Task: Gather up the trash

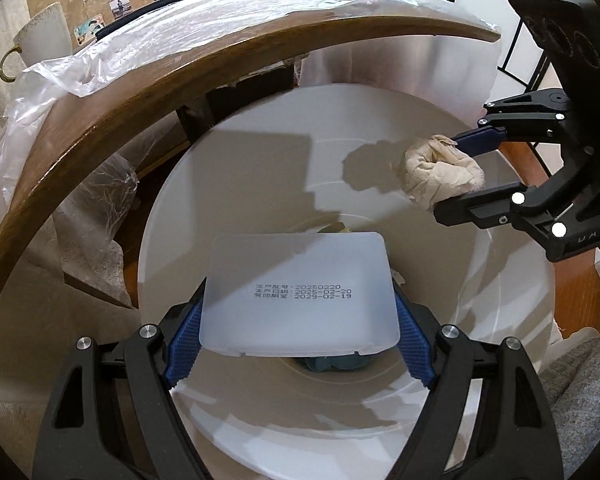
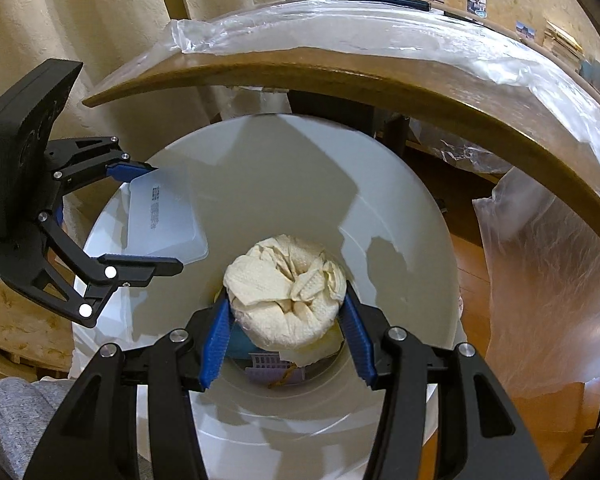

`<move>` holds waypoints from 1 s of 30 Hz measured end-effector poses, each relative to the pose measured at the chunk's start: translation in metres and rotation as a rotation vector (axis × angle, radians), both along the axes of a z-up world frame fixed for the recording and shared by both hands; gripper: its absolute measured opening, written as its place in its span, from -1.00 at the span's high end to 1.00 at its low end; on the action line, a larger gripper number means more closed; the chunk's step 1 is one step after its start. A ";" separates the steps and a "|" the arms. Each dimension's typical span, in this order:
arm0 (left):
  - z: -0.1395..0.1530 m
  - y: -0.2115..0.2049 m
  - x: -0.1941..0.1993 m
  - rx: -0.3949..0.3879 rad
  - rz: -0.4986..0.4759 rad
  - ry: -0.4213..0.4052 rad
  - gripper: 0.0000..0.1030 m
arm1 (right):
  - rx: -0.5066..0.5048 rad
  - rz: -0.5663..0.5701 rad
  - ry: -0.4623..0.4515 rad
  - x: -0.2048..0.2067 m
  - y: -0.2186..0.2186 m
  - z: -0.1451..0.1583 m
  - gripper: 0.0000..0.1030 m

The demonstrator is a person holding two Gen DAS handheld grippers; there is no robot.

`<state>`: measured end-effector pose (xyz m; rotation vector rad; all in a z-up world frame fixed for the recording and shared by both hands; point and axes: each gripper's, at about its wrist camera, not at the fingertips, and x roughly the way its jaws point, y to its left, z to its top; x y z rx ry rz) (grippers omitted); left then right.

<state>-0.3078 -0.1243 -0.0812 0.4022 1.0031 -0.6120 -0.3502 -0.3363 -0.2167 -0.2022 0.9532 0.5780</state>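
Holding over round white plastic bin (image 1: 500, 320): left hand-held gripper (image 1: 300, 344) clamping flat translucent plastic lid (image 1: 300, 292), right hand-held gripper (image 2: 286, 344) clamping crumpled beige paper towel wad (image 2: 286, 292). Some trash (image 2: 276, 368) already lying at bottom; both pieces not yet dropped. Wooden table (image 2: 340, 76) apparently cleared.

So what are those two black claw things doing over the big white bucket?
A person is collecting trash with them. The left gripper is shut on a flat, frosted white plastic box with printed dates, and the right gripper is shut on a crumpled cream paper towel ball. Both hang over the open round white trash bin, beside a plastic-covered wooden table. Neither piece has been dropped yet.
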 end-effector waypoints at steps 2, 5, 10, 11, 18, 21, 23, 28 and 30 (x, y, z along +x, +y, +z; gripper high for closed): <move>0.001 -0.003 0.000 0.001 0.001 -0.001 -0.60 | -0.003 -0.005 -0.002 0.001 0.000 -0.001 0.02; 0.002 -0.004 0.000 0.009 -0.001 -0.004 -0.60 | -0.008 -0.009 -0.002 0.003 0.000 -0.004 0.02; -0.001 -0.008 0.002 0.023 -0.010 -0.008 -0.60 | -0.032 -0.014 -0.012 0.003 0.000 -0.007 0.02; -0.001 -0.009 0.001 0.022 -0.019 -0.009 -0.60 | -0.041 -0.018 -0.017 0.003 0.001 -0.008 0.01; 0.000 -0.015 0.000 0.050 -0.053 -0.050 -0.82 | -0.033 -0.040 -0.039 -0.001 -0.001 -0.005 -0.66; 0.000 -0.012 0.003 0.026 -0.038 -0.026 -0.82 | -0.037 -0.054 -0.059 -0.001 -0.001 -0.003 -0.66; 0.002 -0.010 0.003 0.015 -0.029 -0.021 -0.83 | -0.019 -0.069 -0.064 -0.001 -0.005 0.000 -0.69; 0.015 -0.005 -0.006 -0.013 -0.010 -0.037 -0.82 | 0.028 -0.110 -0.087 -0.005 -0.016 0.013 -0.74; 0.028 -0.002 -0.009 -0.056 0.001 -0.028 -0.82 | 0.053 -0.117 -0.091 -0.009 -0.019 0.022 -0.75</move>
